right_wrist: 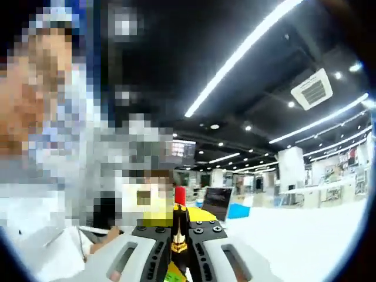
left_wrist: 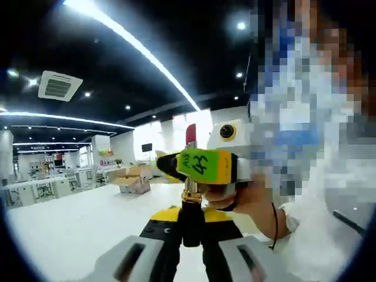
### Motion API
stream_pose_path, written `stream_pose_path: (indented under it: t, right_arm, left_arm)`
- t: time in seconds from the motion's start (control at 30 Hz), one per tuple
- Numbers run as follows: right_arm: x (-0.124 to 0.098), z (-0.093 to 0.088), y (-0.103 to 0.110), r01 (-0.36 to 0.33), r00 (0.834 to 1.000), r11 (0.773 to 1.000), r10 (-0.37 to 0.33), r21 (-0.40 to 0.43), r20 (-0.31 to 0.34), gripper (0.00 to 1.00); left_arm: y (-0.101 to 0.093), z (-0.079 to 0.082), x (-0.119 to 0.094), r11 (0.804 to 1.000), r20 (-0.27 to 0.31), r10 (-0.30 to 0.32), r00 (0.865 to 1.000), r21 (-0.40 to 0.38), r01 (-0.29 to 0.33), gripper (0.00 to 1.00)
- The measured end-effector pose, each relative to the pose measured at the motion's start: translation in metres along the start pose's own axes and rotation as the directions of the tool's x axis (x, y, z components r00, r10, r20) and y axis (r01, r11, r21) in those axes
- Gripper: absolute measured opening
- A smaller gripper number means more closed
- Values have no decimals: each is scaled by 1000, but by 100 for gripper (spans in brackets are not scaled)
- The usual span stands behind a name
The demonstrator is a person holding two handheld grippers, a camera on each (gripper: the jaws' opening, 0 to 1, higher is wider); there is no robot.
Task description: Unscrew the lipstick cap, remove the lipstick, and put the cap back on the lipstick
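The left tongs (left_wrist: 191, 235) pinch the black base of the lipstick (left_wrist: 190, 176), held upright above the white worktop (left_wrist: 64, 229). The right tongs (left_wrist: 197, 166), coming in from the side, clamp its gold middle, the red tip (left_wrist: 191, 134) bare above them.

The left gripper (left_wrist: 191, 235) is clamping the black base of the lipstick (left_wrist: 190, 176) upright above the white tabletop (left_wrist: 70, 229), while the right gripper (left_wrist: 202, 165), in the person's hand (left_wrist: 247, 197), is crossing its gold collar below the red tip.

A white table (left_wrist: 64, 229) with cardboard boxes (left_wrist: 133, 183), a laptop (right_wrist: 217, 202), and ceiling light strips (left_wrist: 135, 47).
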State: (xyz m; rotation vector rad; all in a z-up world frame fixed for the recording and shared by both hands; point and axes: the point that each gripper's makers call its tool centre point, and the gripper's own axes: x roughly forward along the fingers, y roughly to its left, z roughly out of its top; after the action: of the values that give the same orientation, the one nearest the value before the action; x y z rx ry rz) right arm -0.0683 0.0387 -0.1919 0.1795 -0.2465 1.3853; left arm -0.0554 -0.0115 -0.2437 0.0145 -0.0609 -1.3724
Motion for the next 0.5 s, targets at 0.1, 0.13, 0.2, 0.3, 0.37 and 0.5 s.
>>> stream_pose_path:
  t: [0.1, 0.13, 0.2, 0.3, 0.37, 0.5]
  right_arm:
    - [-2, 2, 26, -181, 983, 975, 181, 132, 15, 6]
    - [-2, 4, 35, -237, 972, 957, 234, 170, 38, 6]
    - [-3, 8, 52, -339, 941, 912, 328, 232, 86, 6]
    - [-4, 13, 74, -452, 892, 846, 429, 284, 143, 6]
    - [-4, 13, 77, -468, 884, 834, 443, 292, 151, 6]
    - [-3, 13, 74, -445, 896, 852, 421, 277, 145, 6]
  left_arm:
    - [-30, 3, -5, 959, 41, -238, 970, -146, 242, 13]
    - [-40, 6, -7, 931, 70, -303, 950, -191, 311, 13]
    - [-58, 11, -11, 864, 124, -412, 903, -263, 430, 13]
    - [-85, 15, -14, 762, 186, -529, 828, -324, 560, 13]
    - [-90, 15, -14, 740, 199, -551, 810, -331, 585, 13]
    - [-86, 15, -12, 776, 199, -520, 831, -296, 557, 13]
